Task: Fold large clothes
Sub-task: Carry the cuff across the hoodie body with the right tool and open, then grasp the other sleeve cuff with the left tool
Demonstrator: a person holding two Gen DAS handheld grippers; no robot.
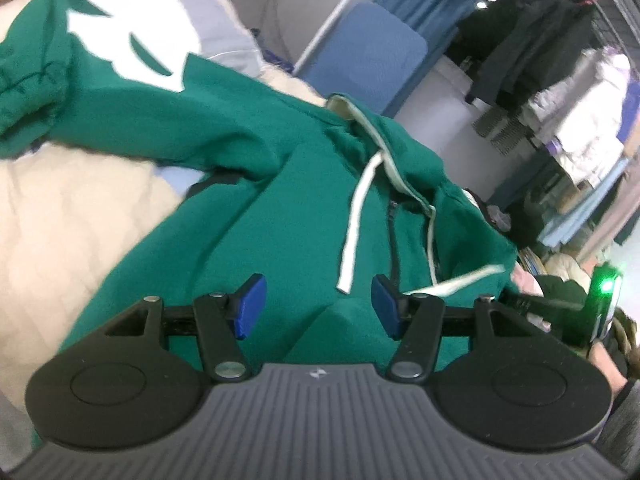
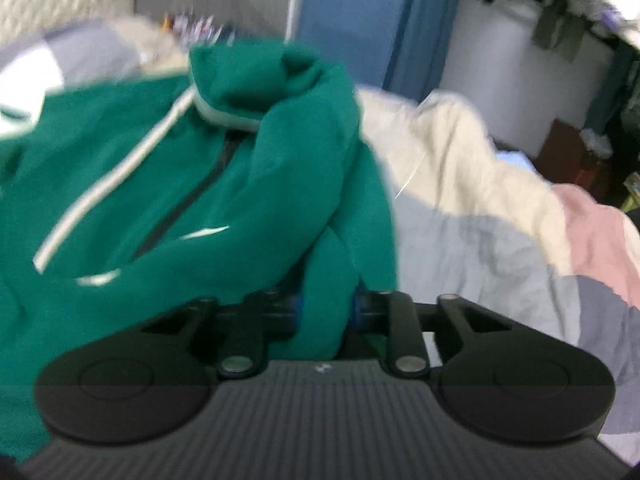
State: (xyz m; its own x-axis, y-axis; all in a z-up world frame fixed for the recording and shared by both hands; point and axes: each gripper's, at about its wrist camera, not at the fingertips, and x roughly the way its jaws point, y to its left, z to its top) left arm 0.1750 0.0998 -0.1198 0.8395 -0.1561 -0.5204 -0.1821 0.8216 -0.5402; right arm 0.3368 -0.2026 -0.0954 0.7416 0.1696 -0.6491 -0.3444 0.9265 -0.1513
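Observation:
A green zip hoodie [image 1: 280, 208] with white drawstrings [image 1: 354, 224] and a white print lies spread on a cream quilt [image 1: 60, 220]. My left gripper [image 1: 319, 306] hovers low over its chest, jaws open, with the blue pads [image 1: 252, 306] apart and a ridge of green cloth below the gap. In the right wrist view the same hoodie [image 2: 160, 152] fills the left half, hood bunched at the top. My right gripper [image 2: 326, 312] is shut on a thick fold of green fabric at the hoodie's right edge, which hides the pads almost fully.
Pale grey, cream and pink bedding [image 2: 480, 240] lies to the right of the hoodie. A blue cushion [image 1: 368, 52] leans against the wall behind. Hanging clothes [image 1: 532, 40] and shelves crowd the far right. Another gripper's green light [image 1: 606, 286] glows at the right edge.

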